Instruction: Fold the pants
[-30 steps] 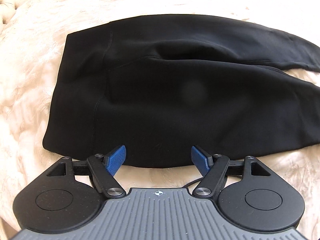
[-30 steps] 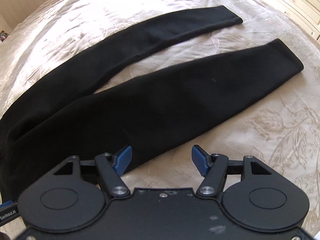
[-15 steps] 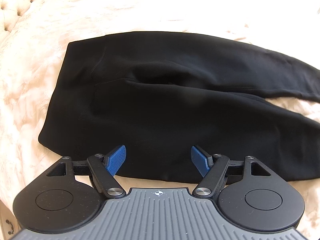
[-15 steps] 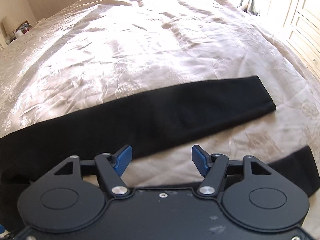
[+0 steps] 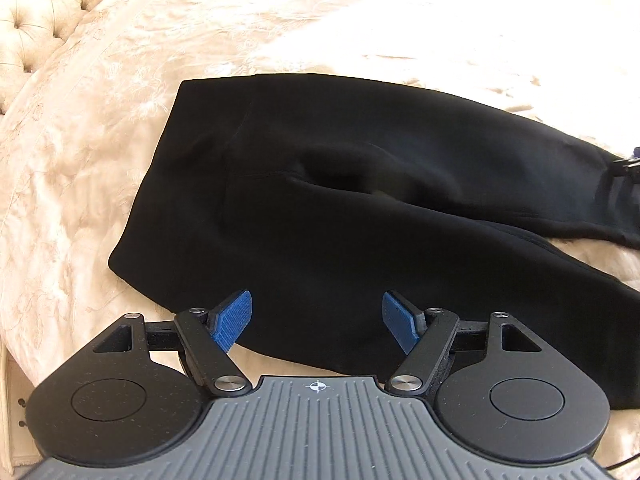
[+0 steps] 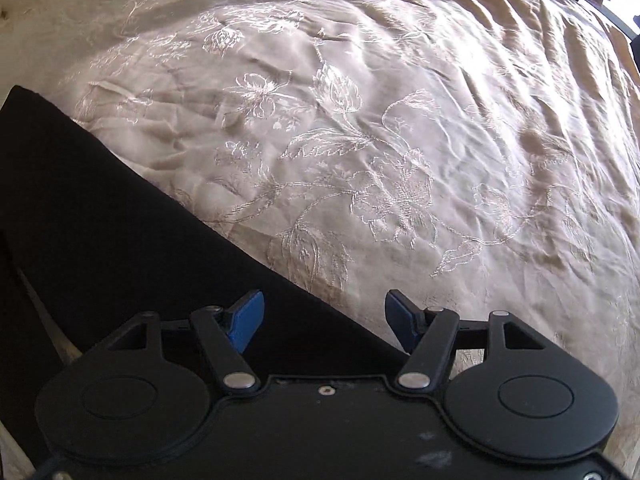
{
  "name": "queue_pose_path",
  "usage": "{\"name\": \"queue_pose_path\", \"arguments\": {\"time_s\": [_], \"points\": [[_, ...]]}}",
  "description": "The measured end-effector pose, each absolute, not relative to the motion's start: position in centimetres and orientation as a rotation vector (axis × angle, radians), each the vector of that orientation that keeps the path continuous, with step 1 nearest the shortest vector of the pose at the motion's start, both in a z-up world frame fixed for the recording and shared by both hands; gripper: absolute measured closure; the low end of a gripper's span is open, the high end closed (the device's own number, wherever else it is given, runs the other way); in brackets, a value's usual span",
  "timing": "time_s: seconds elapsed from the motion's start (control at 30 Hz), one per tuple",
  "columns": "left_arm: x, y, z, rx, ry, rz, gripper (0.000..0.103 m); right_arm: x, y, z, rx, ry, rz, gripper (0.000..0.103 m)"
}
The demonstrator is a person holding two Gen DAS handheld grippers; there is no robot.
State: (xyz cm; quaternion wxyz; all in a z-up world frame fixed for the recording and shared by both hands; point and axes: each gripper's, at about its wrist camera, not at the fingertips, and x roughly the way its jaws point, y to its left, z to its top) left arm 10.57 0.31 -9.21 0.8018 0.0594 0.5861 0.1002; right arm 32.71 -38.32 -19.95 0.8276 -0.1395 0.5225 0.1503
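Black pants [image 5: 340, 208] lie flat on a cream embroidered bedspread [image 5: 80, 184], waistband to the left and both legs running off to the right. My left gripper [image 5: 316, 322] is open and empty, hovering over the near edge of the hip part. In the right wrist view one black leg [image 6: 104, 240] crosses the lower left. My right gripper [image 6: 324, 326] is open and empty, over the far edge of that leg; its left fingertip [image 6: 248, 320] is above the cloth. The right gripper shows at the left wrist view's right edge [image 5: 628, 168].
A tufted cream headboard [image 5: 36, 4] stands at the far left. The bedspread [image 6: 400, 140] stretches wide beyond the leg, wrinkled, with flower embroidery. The bed's near edge [image 5: 10, 400] drops off at the lower left of the left wrist view.
The left gripper has drawn back and to the left, so the waistband sits nearer the middle. The right gripper has swung away from the leg ends over to the far leg's edge.
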Motion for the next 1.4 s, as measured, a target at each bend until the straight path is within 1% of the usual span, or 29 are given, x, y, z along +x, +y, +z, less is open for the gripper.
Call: {"name": "queue_pose_path", "arguments": {"time_s": [0.17, 0.23, 0.27, 0.3, 0.5, 0.63, 0.73, 0.87, 1.1, 1.13, 1.17, 1.2, 1.23, 1.27, 1.4], "points": [[11.3, 0.1, -9.5, 0.133, 1.264, 0.217, 0.032, 31.5, -36.7, -21.5, -0.332, 1.141, 0.466, 0.037], [11.8, 0.0, -9.4, 0.131, 1.259, 0.21, 0.032, 31.3, -36.7, -21.4, -0.302, 1.17, 0.524, 0.081], [12.1, 0.0, -9.3, 0.132, 1.256, 0.205, 0.032, 31.0, -36.6, -21.2, -0.29, 1.189, 0.534, 0.098], [12.5, 0.0, -9.2, 0.133, 1.252, 0.199, 0.032, 30.6, -36.6, -20.8, -0.285, 1.176, 0.538, 0.099], [15.8, -0.2, -9.0, 0.099, 1.231, 0.142, 0.032, 24.4, -36.4, -16.7, -0.271, 1.057, 0.581, 0.1], [18.9, -0.1, -8.9, 0.033, 1.218, 0.081, 0.032, 18.2, -35.7, -14.0, -0.261, 1.011, 0.586, 0.1], [21.7, 0.4, -9.3, -0.046, 1.231, 0.027, 0.032, 14.8, -34.4, -13.8, -0.281, 1.006, 0.551, 0.1], [25.1, 1.3, -10.1, -0.096, 1.258, 0.03, 0.031, 11.5, -32.3, -14.2, -0.277, 1.045, 0.482, 0.1], [27.9, 2.8, -14.4, -0.119, 1.421, 0.075, 0.032, 9.6, -31.1, -14.9, -0.237, 1.07, 0.387, 0.1], [28.3, 3.0, -14.9, -0.123, 1.436, 0.078, 0.046, 9.6, -31.1, -14.9, -0.229, 1.07, 0.379, 0.1], [28.4, 3.2, -15.2, -0.148, 1.446, 0.069, 0.074, 9.7, -31.1, -14.9, -0.224, 1.07, 0.373, 0.1], [28.4, 3.5, -15.3, -0.195, 1.453, 0.057, 0.087, 9.7, -31.1, -14.8, -0.221, 1.068, 0.368, 0.1], [28.3, 3.9, -15.0, -0.245, 1.45, 0.058, 0.092, 9.8, -31.2, -14.8, -0.219, 1.066, 0.362, 0.1], [27.8, 4.2, -14.4, -0.273, 1.428, 0.063, 0.094, 9.7, -31.2, -14.7, -0.219, 1.064, 0.357, 0.1], [23.6, 4.0, -10.2, -0.233, 1.298, 0.015, 0.095, 9.1, -31.2, -14.0, -0.206, 1.055, 0.341, 0.1]]}}
